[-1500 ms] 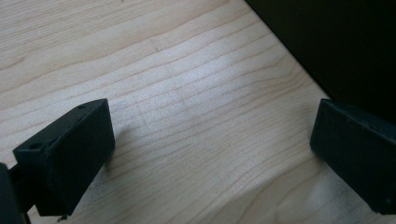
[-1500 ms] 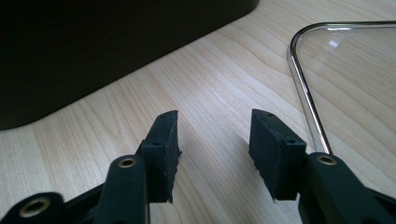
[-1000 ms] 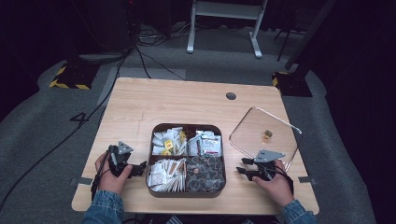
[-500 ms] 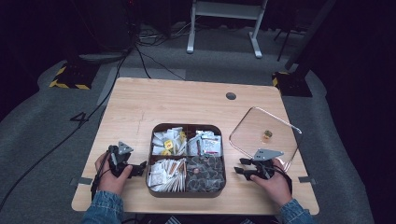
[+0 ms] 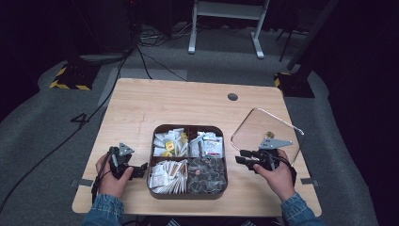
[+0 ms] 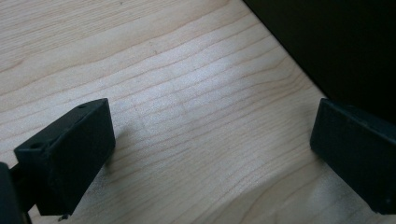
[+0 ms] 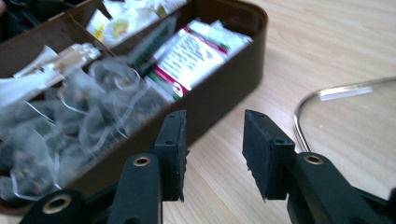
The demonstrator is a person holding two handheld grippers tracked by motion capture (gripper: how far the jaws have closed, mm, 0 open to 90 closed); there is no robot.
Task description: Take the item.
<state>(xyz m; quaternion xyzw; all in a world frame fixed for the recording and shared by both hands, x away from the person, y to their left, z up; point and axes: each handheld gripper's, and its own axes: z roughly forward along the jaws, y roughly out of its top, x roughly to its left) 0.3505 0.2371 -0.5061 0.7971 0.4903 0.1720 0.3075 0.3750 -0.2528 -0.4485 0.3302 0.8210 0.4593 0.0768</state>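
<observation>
**Two grippers flank the open box**

From the high view: a brown four-compartment box sits near the front edge of the wooden table, lid off. The clear lid lies flat to its right, with a small gold knob on it. The left gripper rests in the person's left hand, just beside the box's left wall; I can't judge its jaw gap from up here. The right gripper sits in the right hand, pointing at the box's right wall, over the near edge of the lid.

Left gripper view now: both black jaws are spread wide over bare wood, nothing between them, and the dark wall of the box rises at upper right.

Right gripper view: jaws parted with a moderate gap, empty, aimed at the box wall. Inside, clear-wrapped dark sachets fill the nearest compartment; behind them, white packets with red and green print, the writing too blurred to read. The lid's metal rim curves in at right.
</observation>
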